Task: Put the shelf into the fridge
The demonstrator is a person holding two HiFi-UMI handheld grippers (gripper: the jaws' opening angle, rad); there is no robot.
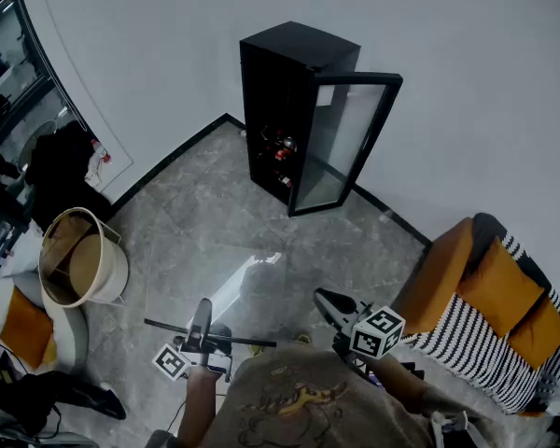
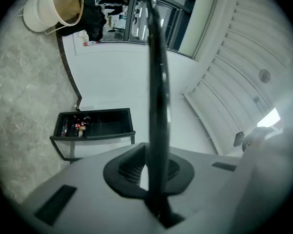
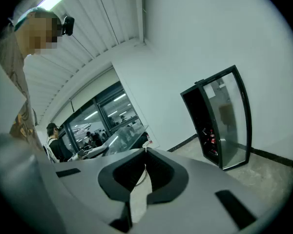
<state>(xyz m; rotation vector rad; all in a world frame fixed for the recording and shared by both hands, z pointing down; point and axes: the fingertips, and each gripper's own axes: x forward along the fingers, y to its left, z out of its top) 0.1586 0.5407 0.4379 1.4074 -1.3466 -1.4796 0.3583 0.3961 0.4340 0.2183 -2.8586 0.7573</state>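
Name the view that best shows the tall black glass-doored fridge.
The head view: the tall black fridge stands whole, door open, bottles inside. The left gripper view shows it small and sideways; the right gripper view, tilted, off to the right.

Head view looks steeply down; all three views share distant fridge.

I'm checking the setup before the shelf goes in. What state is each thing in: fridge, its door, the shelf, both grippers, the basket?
fridge: upright, bottles inside, low down.
fridge door: open wide.
shelf: held above the floor, not yet in the fridge.
left gripper: shut on the shelf's dark edge.
right gripper: shut, apparently on the shelf's glass edge.
basket: upright.
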